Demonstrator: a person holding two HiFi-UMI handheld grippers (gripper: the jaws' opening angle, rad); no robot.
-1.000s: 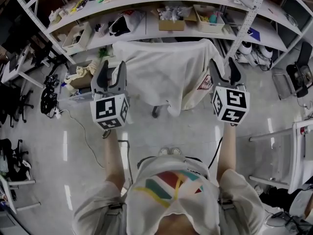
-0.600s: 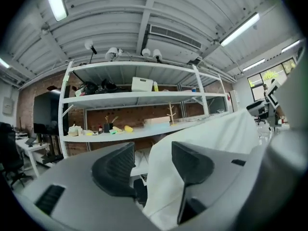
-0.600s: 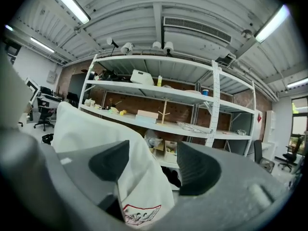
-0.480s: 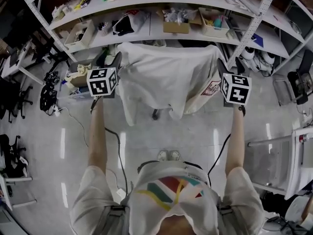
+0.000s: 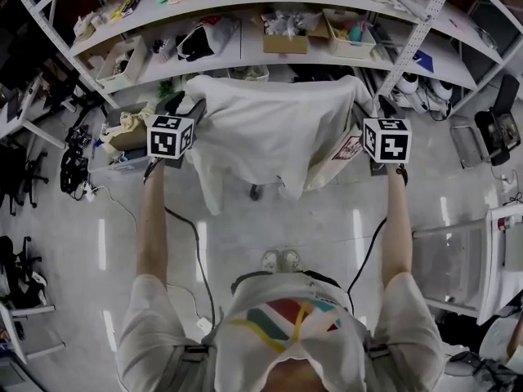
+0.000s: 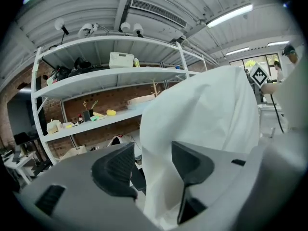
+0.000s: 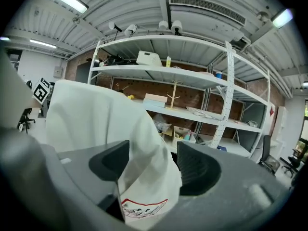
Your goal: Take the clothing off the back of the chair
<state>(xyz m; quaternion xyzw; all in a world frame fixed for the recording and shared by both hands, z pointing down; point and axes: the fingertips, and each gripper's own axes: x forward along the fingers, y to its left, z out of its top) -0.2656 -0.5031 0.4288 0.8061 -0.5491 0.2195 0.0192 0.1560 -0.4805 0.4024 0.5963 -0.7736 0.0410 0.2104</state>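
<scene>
Near a cluttered cardboard box [image 5: 286,41], both grippers' [image 6: 151,163] [image 7: 153,165] fingers [image 6: 114,171], just opened, straddle the clothing [image 5: 270,129].

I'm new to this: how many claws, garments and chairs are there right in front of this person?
Claws: 2, the left claw and the right claw, both open
Garments: 1, a white garment draped over the chair
Chairs: 1, mostly covered
Total: 4

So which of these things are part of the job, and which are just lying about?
Part of the job: garment draped over the chair; left tool and right tool, whose jaws have just been opening, each with a garment edge between them, not yet gripped.

Lying about: shelf rack, cardboard box, bin, cables.
</scene>
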